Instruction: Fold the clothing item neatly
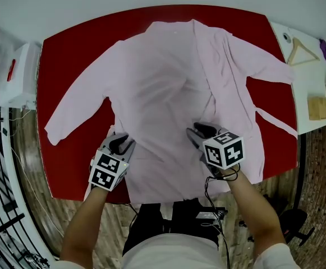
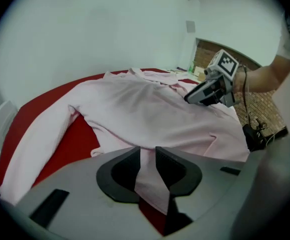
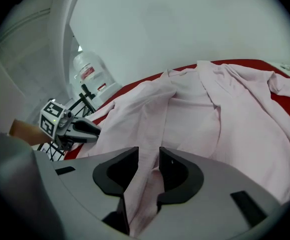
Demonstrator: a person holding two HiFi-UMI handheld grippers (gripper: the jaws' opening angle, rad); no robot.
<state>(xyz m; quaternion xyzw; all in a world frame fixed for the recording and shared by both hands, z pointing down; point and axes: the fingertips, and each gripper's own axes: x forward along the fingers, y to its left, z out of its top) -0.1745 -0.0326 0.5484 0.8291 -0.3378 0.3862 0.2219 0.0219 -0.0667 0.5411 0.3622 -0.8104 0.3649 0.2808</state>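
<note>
Pink cloth, pale, thin and softly creased, makes up the long-sleeved garment [image 1: 157,83]. It lies spread flat on the red table [image 1: 67,55], with its collar [image 1: 179,28] at the far side and its hem [image 1: 163,186] at the near edge in front of the person. In the head view, one sleeve [image 1: 76,114] slants out and down to the left. The other sleeve [image 1: 263,66] reaches toward the table's right edge, and a narrow strip [image 1: 276,121] of the same cloth trails below it. A front edge runs from the collar down the body, right of centre, with loose folds alongside it. The left gripper [image 1: 122,143] sits at the garment's lower left side, where its jaws are closed on the edge of the cloth, which hangs between them over the red surface. The right gripper [image 1: 199,132] rests on the lower front. Its jaws stand a little wider, and a raised fold of cloth lies in the gap between them.
</note>
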